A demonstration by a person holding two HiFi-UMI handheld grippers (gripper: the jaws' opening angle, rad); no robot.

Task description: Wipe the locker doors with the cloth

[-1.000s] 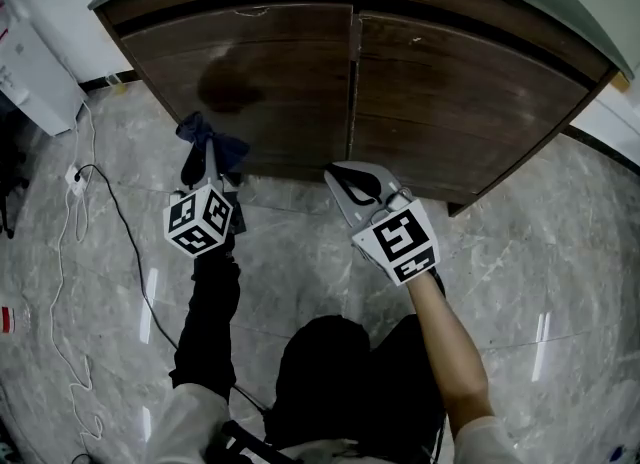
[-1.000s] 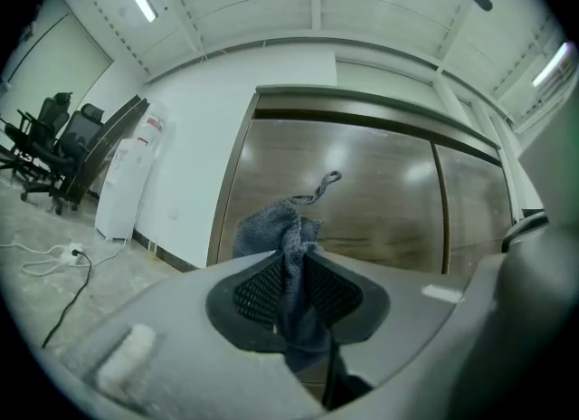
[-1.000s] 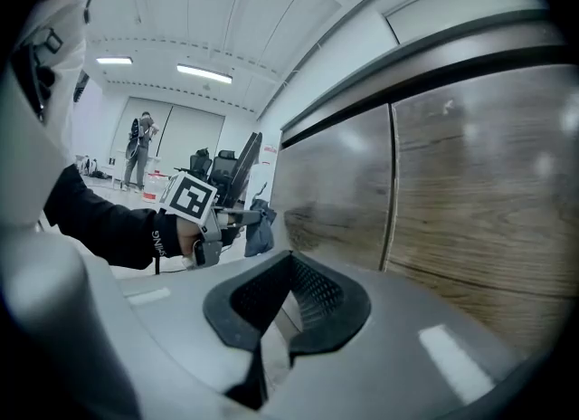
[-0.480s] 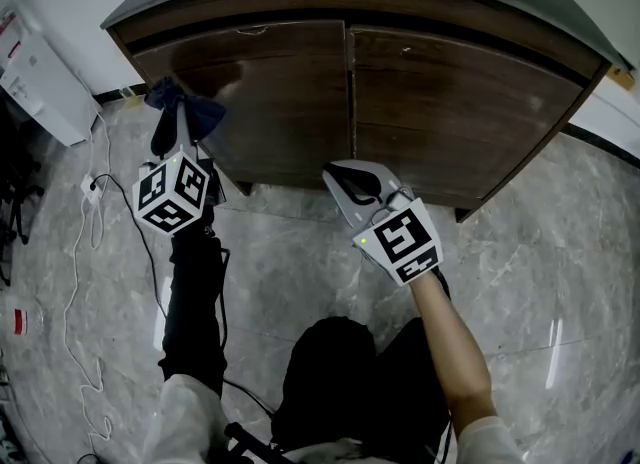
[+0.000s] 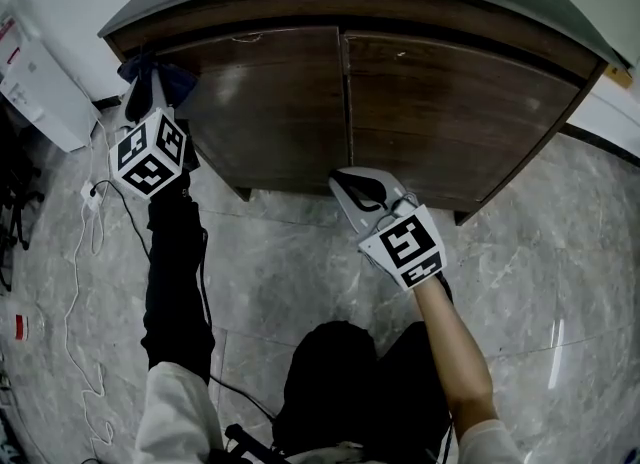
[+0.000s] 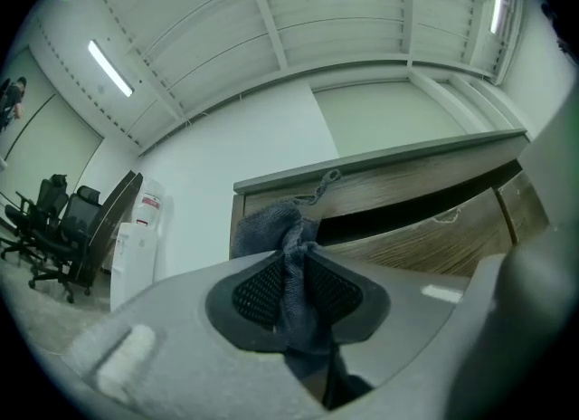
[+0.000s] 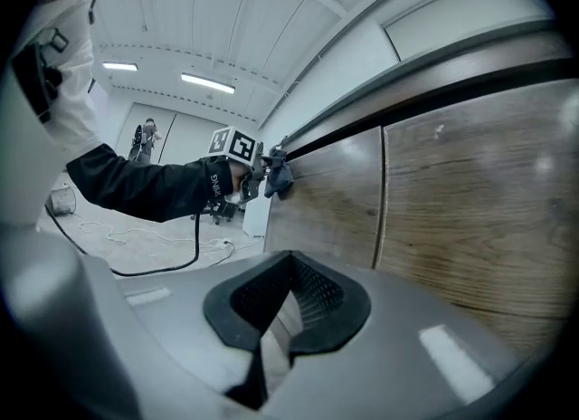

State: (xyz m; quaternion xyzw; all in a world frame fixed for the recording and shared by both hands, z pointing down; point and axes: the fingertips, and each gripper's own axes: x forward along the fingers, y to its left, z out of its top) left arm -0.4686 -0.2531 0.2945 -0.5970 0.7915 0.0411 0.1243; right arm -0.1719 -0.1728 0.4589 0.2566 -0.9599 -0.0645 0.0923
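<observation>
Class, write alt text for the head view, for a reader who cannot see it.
Seen from above, a person's left tool holds a dark blue cloth at the top left corner of the left door of a brown wooden locker. The right tool, shut and empty, hovers low near the right door, over a grey marble floor.

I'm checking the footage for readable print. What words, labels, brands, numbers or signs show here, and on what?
Red label on the white floor unit: too small to read.
White lettering on the black sleeve cuff: too blurred to read.
Black-and-white marker cubes: square patterns only, no words.
Nothing else bears text.
</observation>
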